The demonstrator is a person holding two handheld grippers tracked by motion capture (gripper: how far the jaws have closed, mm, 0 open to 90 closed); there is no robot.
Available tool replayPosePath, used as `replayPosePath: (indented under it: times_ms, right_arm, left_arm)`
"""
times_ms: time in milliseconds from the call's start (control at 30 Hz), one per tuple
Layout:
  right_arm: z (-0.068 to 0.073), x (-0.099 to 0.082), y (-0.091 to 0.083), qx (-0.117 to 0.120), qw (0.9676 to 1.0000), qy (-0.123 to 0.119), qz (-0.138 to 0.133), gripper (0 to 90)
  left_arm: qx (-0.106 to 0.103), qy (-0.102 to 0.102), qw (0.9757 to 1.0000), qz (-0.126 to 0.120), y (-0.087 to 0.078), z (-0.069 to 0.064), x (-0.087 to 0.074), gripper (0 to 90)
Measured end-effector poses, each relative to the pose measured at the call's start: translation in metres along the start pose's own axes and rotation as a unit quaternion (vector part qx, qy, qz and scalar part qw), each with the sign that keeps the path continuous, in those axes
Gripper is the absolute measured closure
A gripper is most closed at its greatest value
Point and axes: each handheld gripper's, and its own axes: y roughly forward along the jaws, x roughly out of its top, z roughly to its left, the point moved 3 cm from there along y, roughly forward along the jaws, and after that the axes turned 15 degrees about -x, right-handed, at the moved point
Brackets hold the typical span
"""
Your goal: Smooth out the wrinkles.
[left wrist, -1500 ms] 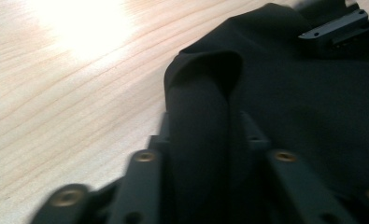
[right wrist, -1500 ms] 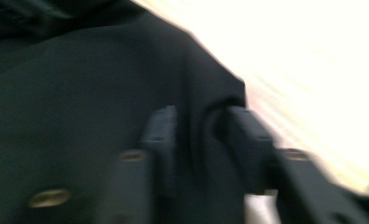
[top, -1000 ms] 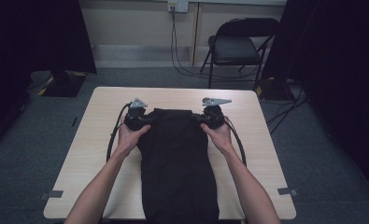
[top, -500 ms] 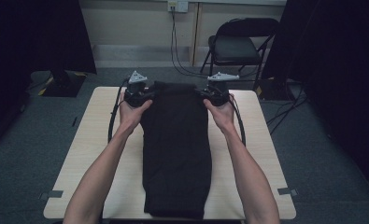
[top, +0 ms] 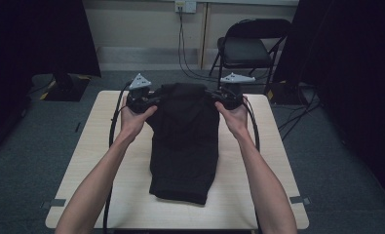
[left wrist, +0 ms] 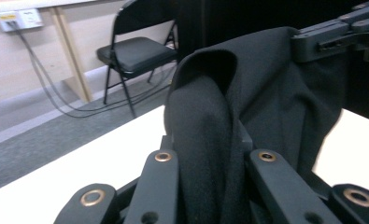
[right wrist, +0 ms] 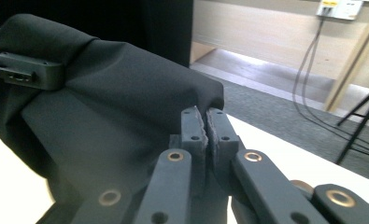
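A black garment [top: 185, 141] lies lengthwise on the pale wooden table [top: 268, 161], with its far edge lifted off the surface. My left gripper [top: 148, 100] is shut on its far left corner and my right gripper [top: 219, 97] on its far right corner. In the left gripper view a thick fold of the cloth [left wrist: 210, 116] fills the gap between the jaws of the left gripper [left wrist: 205, 151], and the right gripper [left wrist: 331, 37] pinches the cloth farther off. In the right gripper view the right gripper [right wrist: 205, 126] clamps the cloth's edge [right wrist: 112, 93]; the left gripper [right wrist: 28, 70] is beyond.
A black folding chair [top: 251, 48] stands behind the table's far right corner. Cables [top: 182, 44] hang from a wall outlet [top: 185, 6]. A stand's base [top: 66, 87] sits on the floor at the far left. Dark curtains flank both sides.
Both grippers have risen and moved toward the table's far edge, carrying the garment's top edge up. The cloth now stretches longer over the table.
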Motion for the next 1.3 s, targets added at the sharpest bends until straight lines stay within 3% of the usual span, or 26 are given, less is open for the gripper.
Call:
replayPosePath:
  times_ms: [167, 400, 500, 533, 967, 1100, 1300]
  right_arm:
    - [0.008, -0.014, -0.014, 0.011, 0.9999, -0.009, -0.003, 87.1]
    - [0.028, -0.041, -0.043, 0.045, 0.9987, -0.022, -0.005, 87.0]
    - [0.037, -0.054, -0.052, 0.053, 0.9982, -0.027, 0.005, 87.0]
    - [0.043, -0.062, -0.057, 0.059, 0.9977, -0.033, 0.009, 86.9]
    - [0.068, -0.103, -0.083, 0.096, 0.9943, -0.04, 0.025, 86.8]
    - [0.071, -0.118, -0.09, 0.099, 0.9935, -0.041, 0.041, 86.6]
    - [0.077, -0.144, -0.103, 0.107, 0.9912, -0.043, 0.065, 85.8]
  left_arm:
    - [-0.017, 0.014, 0.9997, 0.005, -0.011, -0.021, -0.018, 79.4]
    - [-0.044, 0.006, 0.999, -0.005, -0.028, -0.044, -0.051, 79.0]
    - [-0.052, 0.001, 0.9986, 0.001, -0.033, -0.055, -0.068, 78.8]
    - [-0.055, 0.007, 0.9983, 0.016, -0.034, -0.063, -0.078, 78.7]
    - [-0.087, -0.015, 0.9954, 0.037, -0.047, -0.08, -0.12, 77.4]
    - [-0.105, -0.027, 0.9929, 0.049, -0.051, -0.086, -0.131, 75.4]
    - [-0.119, -0.02, 0.9905, 0.065, -0.054, -0.106, -0.137, 69.1]
